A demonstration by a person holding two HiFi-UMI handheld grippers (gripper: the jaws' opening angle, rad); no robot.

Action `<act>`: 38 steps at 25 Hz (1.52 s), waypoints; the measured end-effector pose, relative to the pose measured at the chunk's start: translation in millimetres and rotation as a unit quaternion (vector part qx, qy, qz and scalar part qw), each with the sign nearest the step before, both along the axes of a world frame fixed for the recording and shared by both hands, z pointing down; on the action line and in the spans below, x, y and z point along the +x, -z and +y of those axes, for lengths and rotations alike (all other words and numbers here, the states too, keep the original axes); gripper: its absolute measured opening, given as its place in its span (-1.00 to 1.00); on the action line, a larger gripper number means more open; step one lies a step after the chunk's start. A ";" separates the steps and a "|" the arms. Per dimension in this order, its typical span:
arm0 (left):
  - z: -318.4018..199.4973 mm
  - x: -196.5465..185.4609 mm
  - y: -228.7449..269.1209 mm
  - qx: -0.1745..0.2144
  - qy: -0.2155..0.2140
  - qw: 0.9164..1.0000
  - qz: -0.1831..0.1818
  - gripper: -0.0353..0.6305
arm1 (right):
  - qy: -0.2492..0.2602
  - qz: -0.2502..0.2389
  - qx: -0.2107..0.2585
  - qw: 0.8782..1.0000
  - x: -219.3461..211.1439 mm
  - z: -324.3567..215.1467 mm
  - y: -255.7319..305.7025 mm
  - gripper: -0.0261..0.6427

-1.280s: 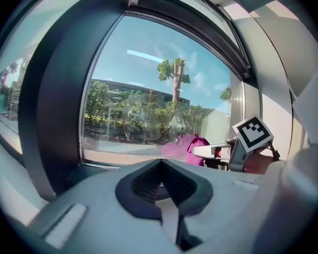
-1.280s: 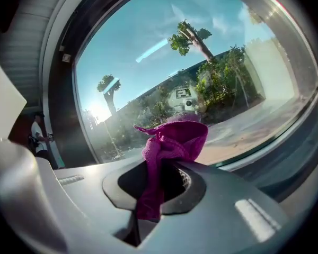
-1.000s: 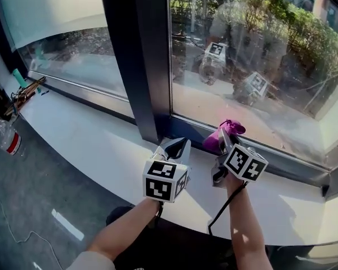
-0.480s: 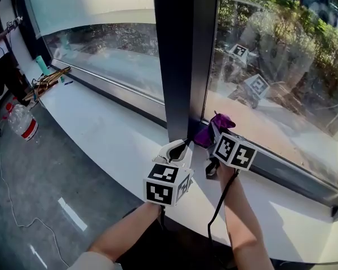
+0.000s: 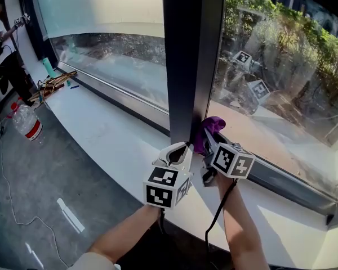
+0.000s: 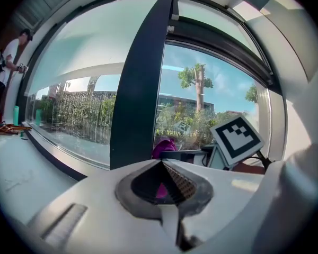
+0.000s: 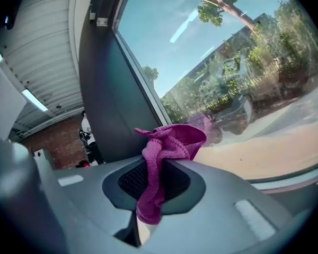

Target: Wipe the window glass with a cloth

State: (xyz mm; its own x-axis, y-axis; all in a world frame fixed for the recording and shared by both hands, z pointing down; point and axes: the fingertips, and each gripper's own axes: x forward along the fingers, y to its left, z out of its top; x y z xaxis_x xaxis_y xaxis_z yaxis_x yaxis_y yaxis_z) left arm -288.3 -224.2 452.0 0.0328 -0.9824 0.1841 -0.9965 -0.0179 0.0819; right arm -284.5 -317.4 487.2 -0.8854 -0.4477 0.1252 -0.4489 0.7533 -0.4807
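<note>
While the window glass (image 5: 281, 77), upper right, awaits wiping, beside the dark mullion (image 5: 191, 49) the left gripper (image 5: 180, 147) sits closed and empty; the right gripper (image 5: 205, 140) clamps the purple cloth (image 5: 210, 126) at centre. Judged step: approach. Next, press cloth to pane.

Pale grey left gripper (image 5: 178, 149), bearing a white cube (image 5: 166, 185) with black square markers; right of that cube, matching right gripper (image 5: 206, 139), black cable (image 5: 218, 214) trailing; pale sleeve (image 5: 93, 261) below-left.

- Plastic bottle (image 5: 27, 122) with a red label — on the grey floor (image 5: 45, 173), far left.
- Teal cylinder (image 5: 48, 67) standing on the white sill (image 5: 112, 139).
- Beside it, a bundle (image 5: 53, 83) of what may be sticks.
</note>
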 end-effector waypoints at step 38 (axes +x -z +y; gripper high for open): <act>140.3 324.7 482.8 0.060 -0.316 0.946 0.030 -0.89 | -0.241 0.055 0.195 0.949 382.5 243.1 528.2 -0.72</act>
